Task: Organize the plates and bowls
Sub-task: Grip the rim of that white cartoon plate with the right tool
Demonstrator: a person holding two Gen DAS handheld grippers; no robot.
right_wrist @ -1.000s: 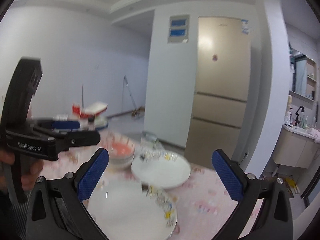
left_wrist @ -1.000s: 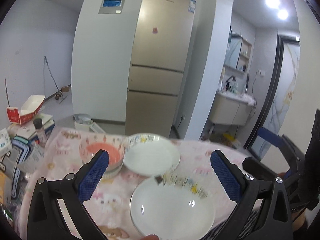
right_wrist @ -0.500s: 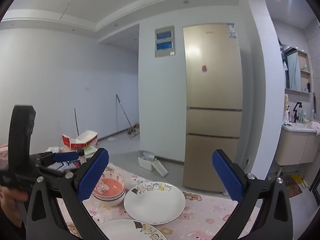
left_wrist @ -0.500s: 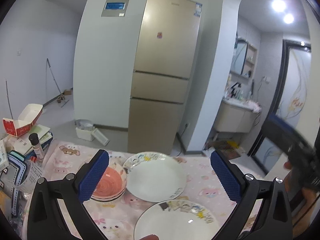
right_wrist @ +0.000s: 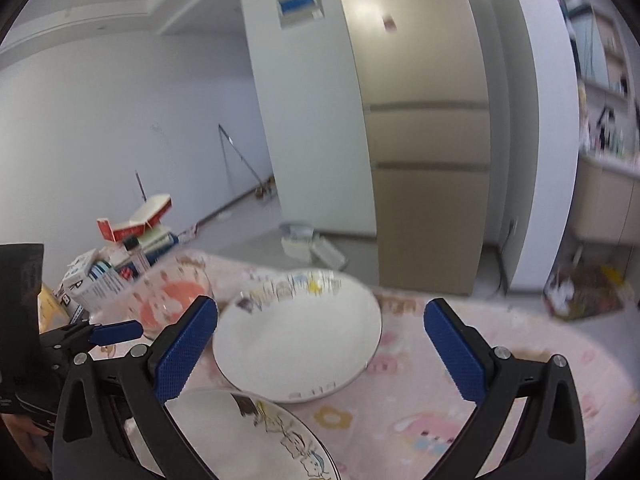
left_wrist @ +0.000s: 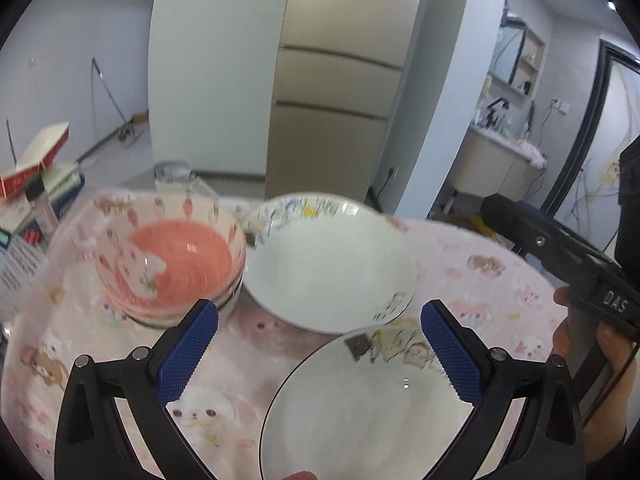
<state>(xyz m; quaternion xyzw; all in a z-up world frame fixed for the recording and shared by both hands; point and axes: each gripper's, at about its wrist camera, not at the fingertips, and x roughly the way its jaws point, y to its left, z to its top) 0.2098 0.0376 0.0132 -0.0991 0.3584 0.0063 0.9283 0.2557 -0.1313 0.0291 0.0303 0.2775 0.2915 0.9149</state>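
A stack of pink bowls [left_wrist: 172,264] sits at the left of the pink tablecloth [left_wrist: 100,360]. A white deep plate with cartoon rim [left_wrist: 328,264] stands beside it, and a second white plate [left_wrist: 368,412] lies nearer. My left gripper [left_wrist: 320,352] is open and empty, above the cloth between the bowls and the near plate. My right gripper [right_wrist: 320,352] is open and empty, over the deep plate [right_wrist: 300,340]; the near plate [right_wrist: 248,436] and the bowls [right_wrist: 176,300] show below and left. The left gripper also shows in the right wrist view [right_wrist: 100,332].
Boxes and a bottle [left_wrist: 40,204] are piled at the table's left edge, also in the right wrist view [right_wrist: 120,256]. A beige fridge [left_wrist: 340,80] and white wall stand behind the table. The right gripper's handle and hand [left_wrist: 580,292] are at the right.
Both grippers have dropped and tilted down toward the table since half a second ago; the plates and bowls now look larger and closer. Nothing was grasped.
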